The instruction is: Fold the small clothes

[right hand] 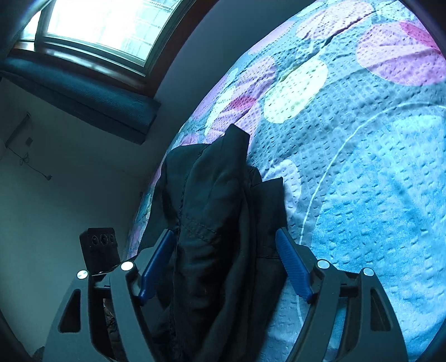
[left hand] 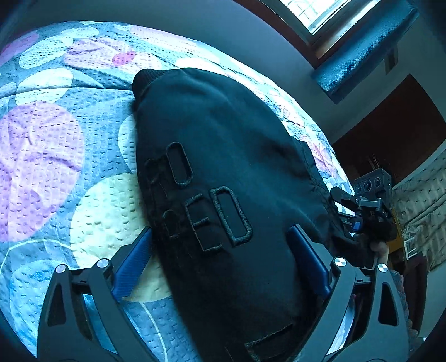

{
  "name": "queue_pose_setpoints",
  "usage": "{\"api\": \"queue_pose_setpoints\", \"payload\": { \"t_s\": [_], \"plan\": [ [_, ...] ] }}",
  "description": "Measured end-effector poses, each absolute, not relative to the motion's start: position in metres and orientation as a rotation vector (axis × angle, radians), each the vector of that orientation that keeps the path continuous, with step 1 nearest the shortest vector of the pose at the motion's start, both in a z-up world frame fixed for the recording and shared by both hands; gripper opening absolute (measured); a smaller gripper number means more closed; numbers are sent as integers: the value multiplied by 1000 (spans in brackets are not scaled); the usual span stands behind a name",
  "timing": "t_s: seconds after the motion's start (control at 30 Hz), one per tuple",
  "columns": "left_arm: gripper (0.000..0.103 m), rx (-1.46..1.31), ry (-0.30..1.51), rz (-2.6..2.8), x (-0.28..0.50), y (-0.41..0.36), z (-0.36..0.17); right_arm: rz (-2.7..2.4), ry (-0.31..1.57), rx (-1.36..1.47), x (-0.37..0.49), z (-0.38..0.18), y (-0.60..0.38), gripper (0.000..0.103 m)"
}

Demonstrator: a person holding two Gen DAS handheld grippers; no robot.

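One black garment (left hand: 223,172) lay on the bedspread (left hand: 55,156), a single quilted cover printed with pale, purple and pink circles. Raised dark lettering showed on the cloth in the left wrist view; in the right wrist view the same garment (right hand: 211,211) appeared bunched into folds. Two grippers were present. The left gripper (left hand: 220,250) stood with its two blue pads spread wide, the garment between them but neither pad pressing it. The right gripper (right hand: 225,250) likewise had both blue pads parted on either side of the bunched cloth, clear of it. One window (right hand: 111,25) lit the room.
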State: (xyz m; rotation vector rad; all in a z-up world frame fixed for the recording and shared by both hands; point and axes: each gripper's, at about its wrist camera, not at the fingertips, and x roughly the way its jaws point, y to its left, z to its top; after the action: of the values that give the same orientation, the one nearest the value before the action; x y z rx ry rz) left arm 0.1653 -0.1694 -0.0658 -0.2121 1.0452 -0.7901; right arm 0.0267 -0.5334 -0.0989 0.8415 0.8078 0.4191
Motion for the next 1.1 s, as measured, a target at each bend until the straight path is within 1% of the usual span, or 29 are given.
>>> {"api": "queue_pose_setpoints", "payload": {
  "t_s": [0.07, 0.13, 0.17, 0.2, 0.23, 0.3, 0.4, 0.6, 1.1],
  "plan": [
    [95, -210, 1045, -773, 167, -174, -67, 436, 830, 798, 30, -99, -525, 76],
    [93, -211, 1046, -752, 169, -177, -69, 431, 845, 753, 32, -98, -517, 74],
    [89, -206, 1041, -737, 168, -179, -68, 429, 850, 742, 33, -97, -515, 69],
    [85, -191, 1033, -725, 166, -181, -66, 425, 857, 735, 33, -98, -513, 59],
    [83, -165, 1019, -714, 163, -183, -64, 426, 865, 737, 34, -99, -511, 58],
    [78, -131, 1003, -703, 160, -184, -60, 422, 856, 736, 34, -99, -507, 51],
    [73, -118, 989, -685, 157, -185, -56, 420, 834, 743, 32, -97, -502, 47],
    [67, -84, 971, -665, 153, -183, -49, 411, 816, 749, 34, -92, -492, 46],
    [65, -95, 964, -612, 150, -135, -46, 452, 828, 781, 54, -93, -460, 46]
  ]
}}
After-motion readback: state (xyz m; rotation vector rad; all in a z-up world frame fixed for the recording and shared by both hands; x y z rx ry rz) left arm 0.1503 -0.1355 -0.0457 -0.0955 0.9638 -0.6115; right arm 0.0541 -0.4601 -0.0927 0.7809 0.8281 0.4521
